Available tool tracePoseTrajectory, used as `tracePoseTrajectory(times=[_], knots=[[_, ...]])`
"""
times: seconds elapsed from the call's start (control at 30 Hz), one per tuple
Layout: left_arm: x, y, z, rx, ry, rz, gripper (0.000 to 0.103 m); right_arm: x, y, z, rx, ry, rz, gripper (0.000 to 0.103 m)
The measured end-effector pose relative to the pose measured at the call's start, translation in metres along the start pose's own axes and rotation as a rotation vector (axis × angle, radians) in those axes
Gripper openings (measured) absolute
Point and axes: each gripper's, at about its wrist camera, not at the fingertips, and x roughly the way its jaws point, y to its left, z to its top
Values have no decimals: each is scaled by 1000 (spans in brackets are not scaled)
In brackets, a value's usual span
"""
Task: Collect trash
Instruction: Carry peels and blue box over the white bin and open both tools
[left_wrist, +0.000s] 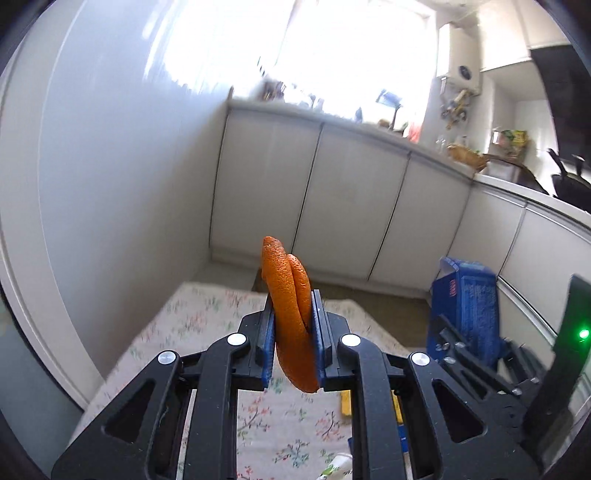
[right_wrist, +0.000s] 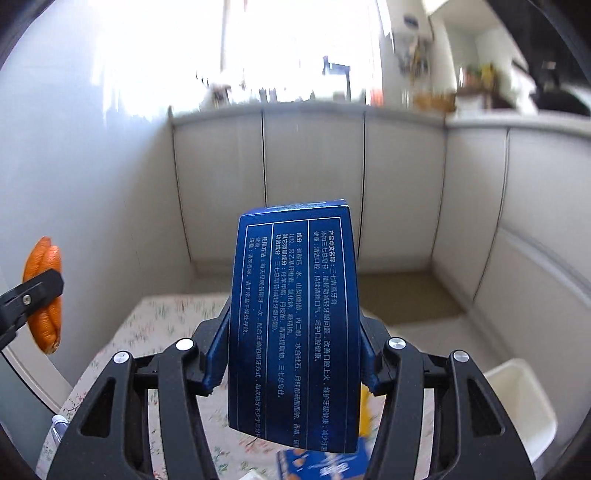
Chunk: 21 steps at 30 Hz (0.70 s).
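My left gripper (left_wrist: 293, 314) is shut on a folded orange peel (left_wrist: 290, 306) and holds it above the flowered tablecloth (left_wrist: 207, 325). My right gripper (right_wrist: 293, 332) is shut on a dark blue toothpaste box (right_wrist: 295, 325) with white print, held upright above the table. The box (left_wrist: 467, 314) and the right gripper show at the right of the left wrist view. The peel (right_wrist: 44, 295) in the left gripper shows at the left edge of the right wrist view.
A white bin (right_wrist: 517, 406) stands low at the right of the table. Blue and yellow packaging (right_wrist: 321, 461) lies on the cloth below the box. White kitchen cabinets (left_wrist: 332, 199) and a cluttered counter (left_wrist: 424, 136) run behind; a grey wall (left_wrist: 110, 166) is at left.
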Motion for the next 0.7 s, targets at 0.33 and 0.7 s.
tracePoseTrajectory(times=[0.33, 0.7], knots=[[-29, -76, -2, 72, -54, -70, 17, -46, -71, 25, -3, -98, -52, 55], [-21, -168, -8, 126, -28, -195, 17, -76, -165, 31, -7, -108, -188, 55]])
